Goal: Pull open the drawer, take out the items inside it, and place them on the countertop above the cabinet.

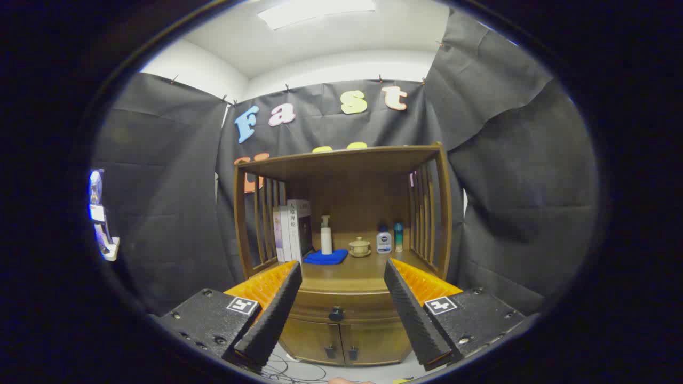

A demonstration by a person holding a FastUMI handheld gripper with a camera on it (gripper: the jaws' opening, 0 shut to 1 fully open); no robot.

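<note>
Fingers of the handheld gripper (341, 277) stand wide apart with nothing between them, framing a wooden cabinet (341, 314) set against the booth's black cloth wall. The drawer (341, 306) sits closed just under the counter (347, 274), its dark round knob (336, 313) showing in the gap between the fingers and well beyond them. Below it, two cabinet doors (341, 341) with small dark handles are shut; their outer parts are hidden behind the fingers. On the counter, under a wooden top shelf (341, 157) carried by slatted side rails, stand several upright books (292, 230) at the left, then a white pump bottle (326, 236) on or just behind a folded blue cloth (325, 257), a small lidded ceramic cup (359, 247), a white-and-blue bottle (383, 240) and a slim teal bottle (398, 237) beside it. Whatever the drawer holds cannot be seen. Thin cables (293, 370) trail over the pale floor before the cabinet, partly cut off. A bright object (101, 218) at the far left is too distorted to identify.
</note>
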